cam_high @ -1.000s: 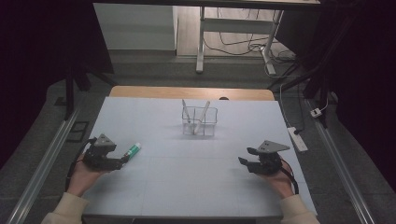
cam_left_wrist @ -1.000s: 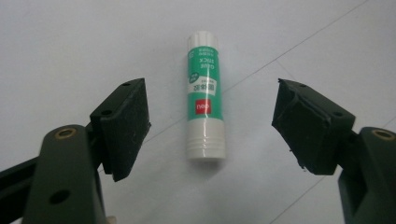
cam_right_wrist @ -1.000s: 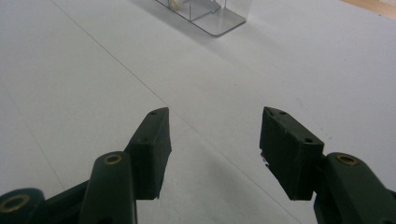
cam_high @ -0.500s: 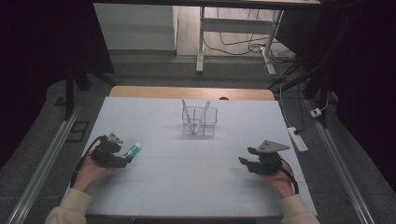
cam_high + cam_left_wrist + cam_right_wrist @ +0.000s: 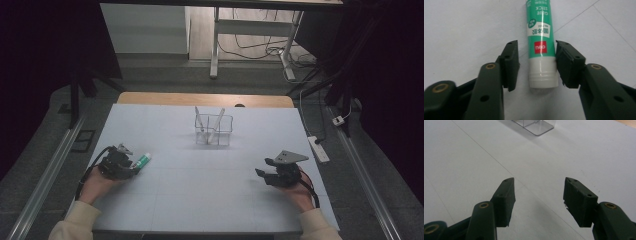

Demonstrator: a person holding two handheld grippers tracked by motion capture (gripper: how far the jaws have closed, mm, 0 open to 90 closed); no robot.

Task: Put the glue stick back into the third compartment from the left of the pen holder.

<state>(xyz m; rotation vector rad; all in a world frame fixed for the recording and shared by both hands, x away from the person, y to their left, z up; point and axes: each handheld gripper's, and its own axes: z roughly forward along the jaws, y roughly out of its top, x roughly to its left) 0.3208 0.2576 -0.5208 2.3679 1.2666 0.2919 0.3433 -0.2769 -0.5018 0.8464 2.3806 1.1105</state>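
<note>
left gripper (image 5: 536, 65): jaws spread, straddling 1 glue stick (image 5: 541, 37), one jaw touching, other a gap off | right gripper (image 5: 539, 197): jaws spread, nothing between | 1 clear holder (image 5: 214, 130) ahead of both, 2 white sticks inside

Both grippers, the left gripper (image 5: 131, 166) and right gripper (image 5: 264, 168), had dark green-black jaws with brass-ringed pivots and small screws; black cables trailed back; the sleeves (image 5: 75, 222) were cream.

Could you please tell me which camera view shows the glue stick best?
The left gripper view: the glue stick lies close up between the open left tongs, label readable. The high view shows it small at those tongs.
</note>
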